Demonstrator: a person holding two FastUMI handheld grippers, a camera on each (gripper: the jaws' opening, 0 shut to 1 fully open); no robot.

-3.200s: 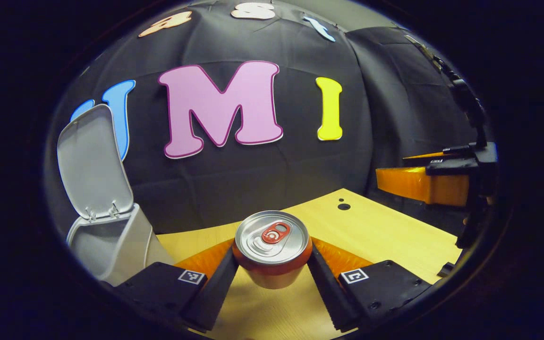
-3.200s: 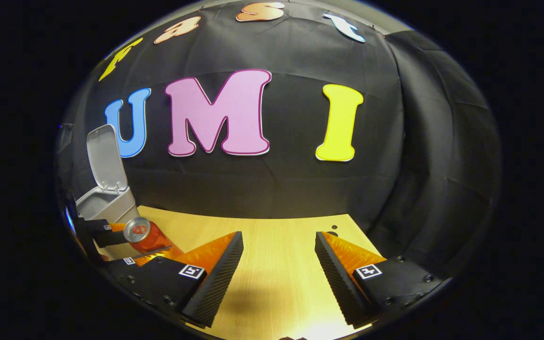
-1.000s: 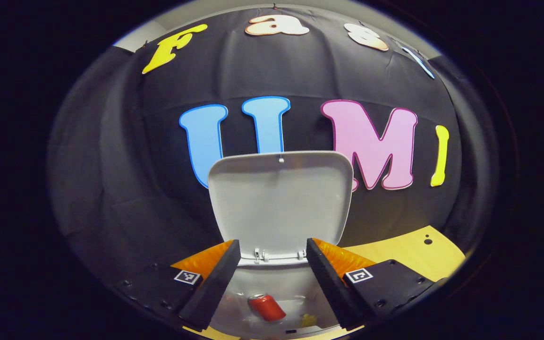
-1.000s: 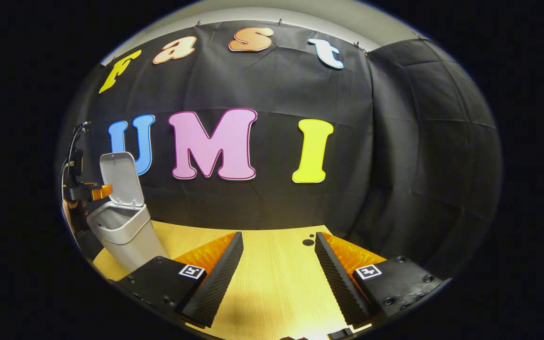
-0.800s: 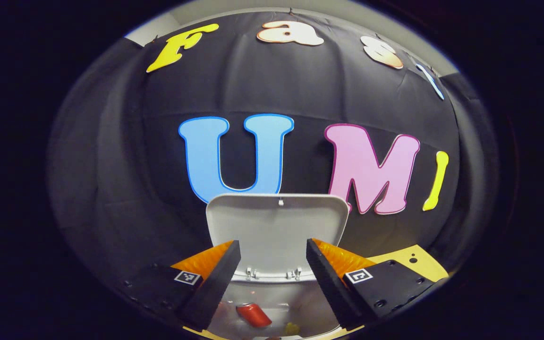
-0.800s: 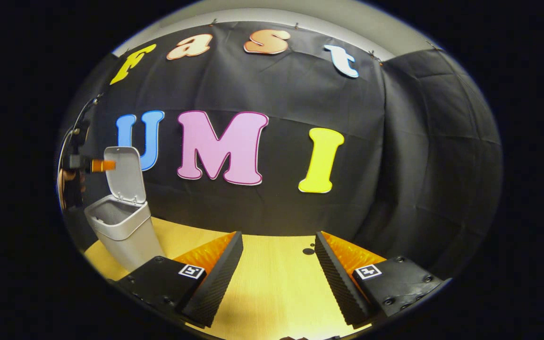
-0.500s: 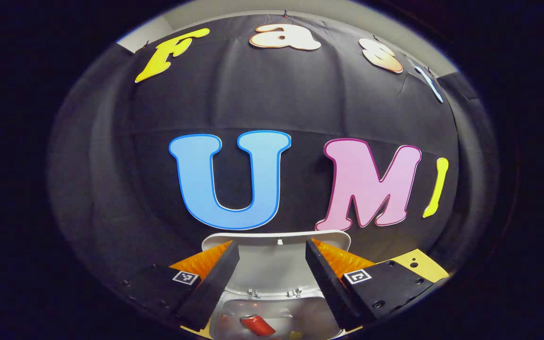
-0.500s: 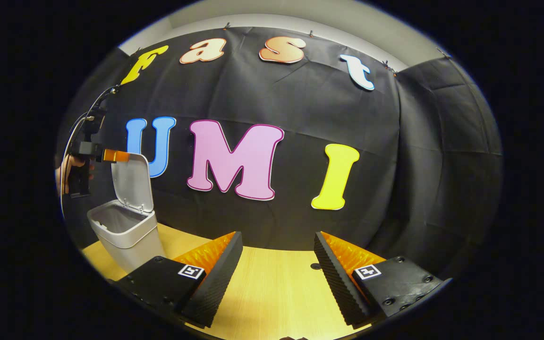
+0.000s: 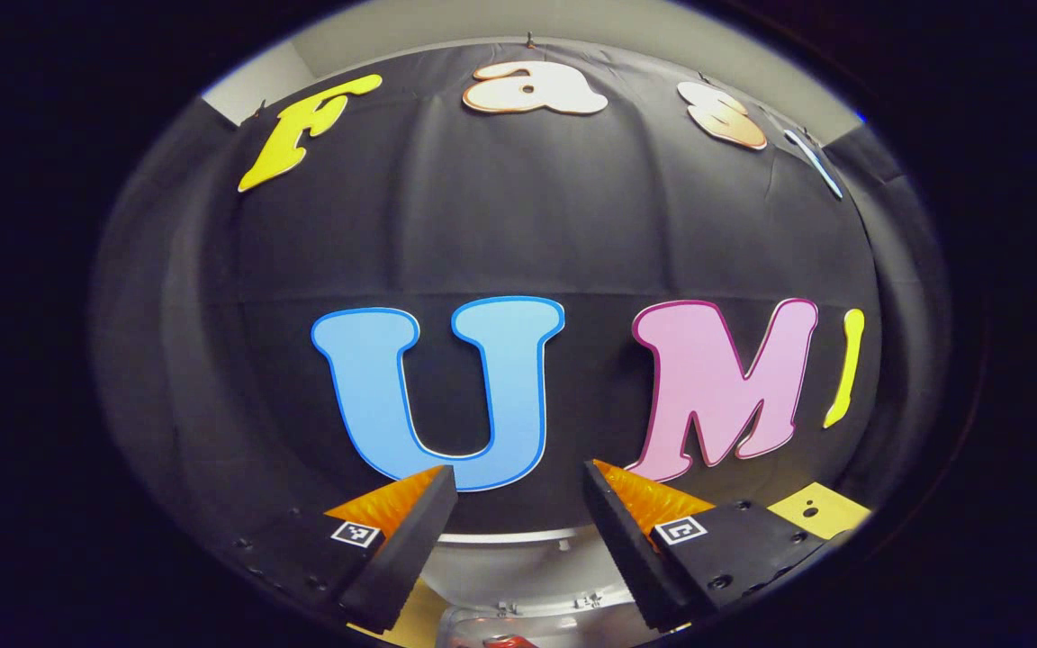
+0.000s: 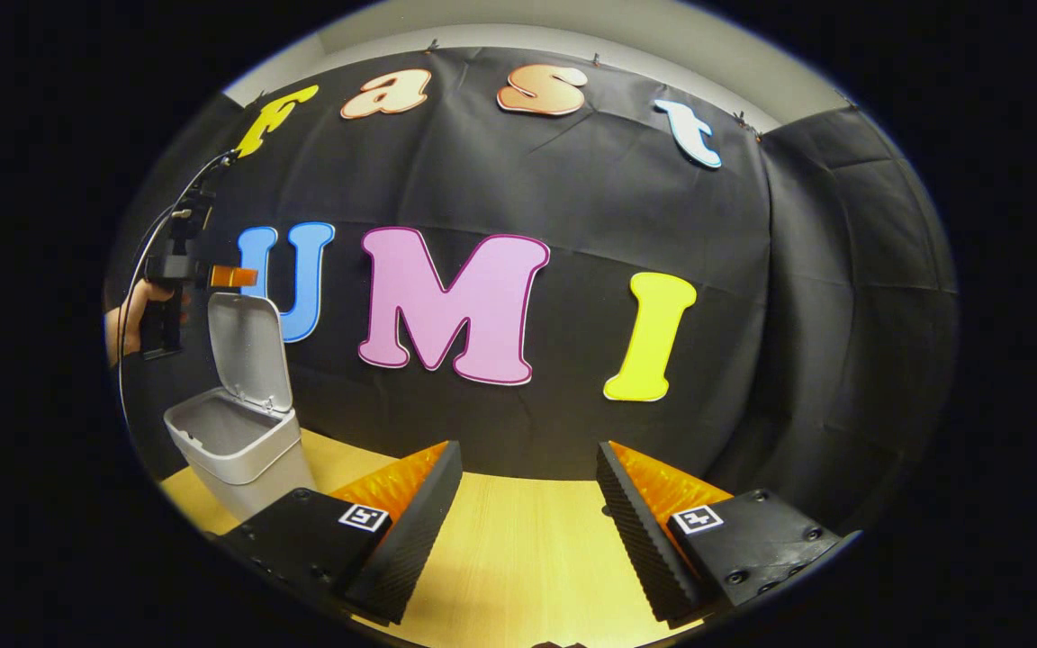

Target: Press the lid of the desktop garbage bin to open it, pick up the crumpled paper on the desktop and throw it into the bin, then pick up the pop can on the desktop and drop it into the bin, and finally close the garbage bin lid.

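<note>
Left gripper [image 9: 518,504] has its fingers spread with nothing between them, hanging just above the top edge of the raised lid [image 9: 518,562]. A sliver of the red pop can [image 9: 505,641] sits down inside the bin [image 10: 235,441]. In the right gripper view the right gripper [image 10: 527,490] is spread too, holding nothing, over the wooden table [image 10: 518,558], well apart from the bin.
</note>
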